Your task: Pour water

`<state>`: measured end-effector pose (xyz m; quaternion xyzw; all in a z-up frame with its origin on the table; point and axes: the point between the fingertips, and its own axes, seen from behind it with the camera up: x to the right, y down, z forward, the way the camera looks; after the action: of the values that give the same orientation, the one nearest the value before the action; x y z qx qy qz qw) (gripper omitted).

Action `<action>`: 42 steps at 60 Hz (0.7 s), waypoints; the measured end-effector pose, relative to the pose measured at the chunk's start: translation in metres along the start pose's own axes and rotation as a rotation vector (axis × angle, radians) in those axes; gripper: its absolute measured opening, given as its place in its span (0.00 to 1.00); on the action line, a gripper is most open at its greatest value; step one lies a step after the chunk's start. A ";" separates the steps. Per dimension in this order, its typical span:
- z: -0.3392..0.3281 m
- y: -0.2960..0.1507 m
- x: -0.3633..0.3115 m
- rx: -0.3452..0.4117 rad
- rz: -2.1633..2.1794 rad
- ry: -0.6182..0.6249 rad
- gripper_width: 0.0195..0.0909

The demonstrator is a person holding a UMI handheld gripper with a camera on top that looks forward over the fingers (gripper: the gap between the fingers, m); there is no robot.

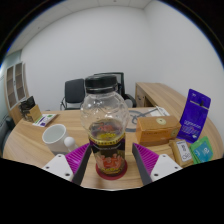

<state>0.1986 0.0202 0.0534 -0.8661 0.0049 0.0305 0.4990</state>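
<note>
I see a pale wooden table (30, 150) filling the lower scene, set in a white-walled office. Beyond it, at the far side, stand two dark office chairs (75, 93), and a second desk (165, 97) runs along the right toward the wall. On the far left a shelf unit (14, 83) stands against the wall.

The largest thing in front of me is the clear plastic bottle (106, 128), upright on the table, with a black cap and a dark red and yellow label around its lower half. It stands right between my gripper's (111, 160) fingers, near the tips. The magenta pads (79, 155) sit at either side of its lower body and look to be touching the label on both sides, so I read the gripper as closed on the bottle, which rests on the table.

To the right of the bottle, just beside it, is a tan box-like package (158, 127). Farther right a purple pouch (194, 113) stands upright, and nearer, by its foot, lie a small teal packet (203, 149) and another small carton (182, 151).

To the left of the bottle sits a white mug (55, 136), well apart from it, handle toward the near side. Behind the mug, farther left, lie some small flat items (40, 117) that I cannot identify.
</note>
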 end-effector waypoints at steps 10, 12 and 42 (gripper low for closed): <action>-0.055 0.008 -0.006 -0.067 0.024 0.042 0.93; -0.071 0.009 -0.010 -0.074 0.019 0.049 0.93; -0.335 0.058 -0.105 -0.139 -0.011 0.199 0.93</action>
<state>0.1079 -0.3006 0.1772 -0.8973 0.0476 -0.0581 0.4350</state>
